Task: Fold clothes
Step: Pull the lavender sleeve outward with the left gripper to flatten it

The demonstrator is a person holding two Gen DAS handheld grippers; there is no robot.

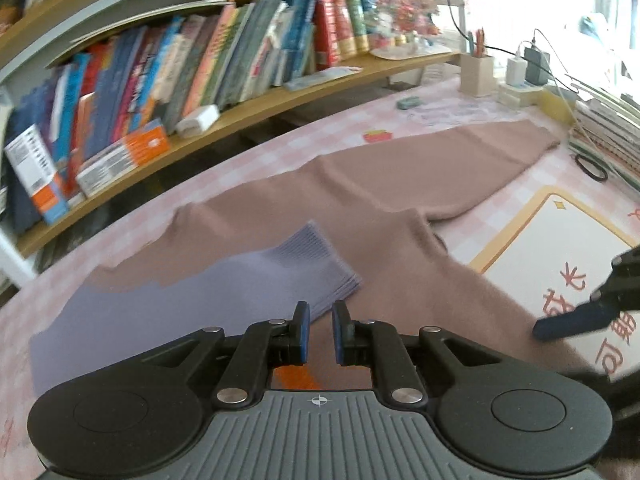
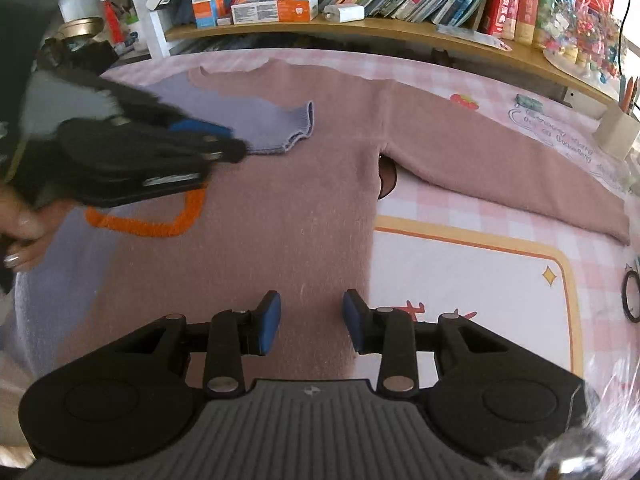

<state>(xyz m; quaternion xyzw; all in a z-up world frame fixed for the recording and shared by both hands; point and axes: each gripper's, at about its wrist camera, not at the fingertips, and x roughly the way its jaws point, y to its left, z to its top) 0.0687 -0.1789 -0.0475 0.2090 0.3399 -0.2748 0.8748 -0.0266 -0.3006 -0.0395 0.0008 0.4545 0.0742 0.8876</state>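
Left gripper [image 1: 320,334] angled down over sweater [image 1: 400,184], fingers narrowly apart, empty, right gripper [image 2: 311,322] fingers open.

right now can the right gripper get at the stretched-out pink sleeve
Probably yes. The right gripper hangs open and empty over the sweater's body, and the pink sleeve lies flat and uncovered across the table; the left gripper is off on the other side.

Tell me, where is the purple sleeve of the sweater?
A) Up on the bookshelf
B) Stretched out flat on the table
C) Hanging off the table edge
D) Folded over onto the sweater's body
D: the purple sleeve lies folded across the sweater, its ribbed cuff resting on the pinkish-brown body, while the other, pinkish-brown sleeve stays stretched out over the table.
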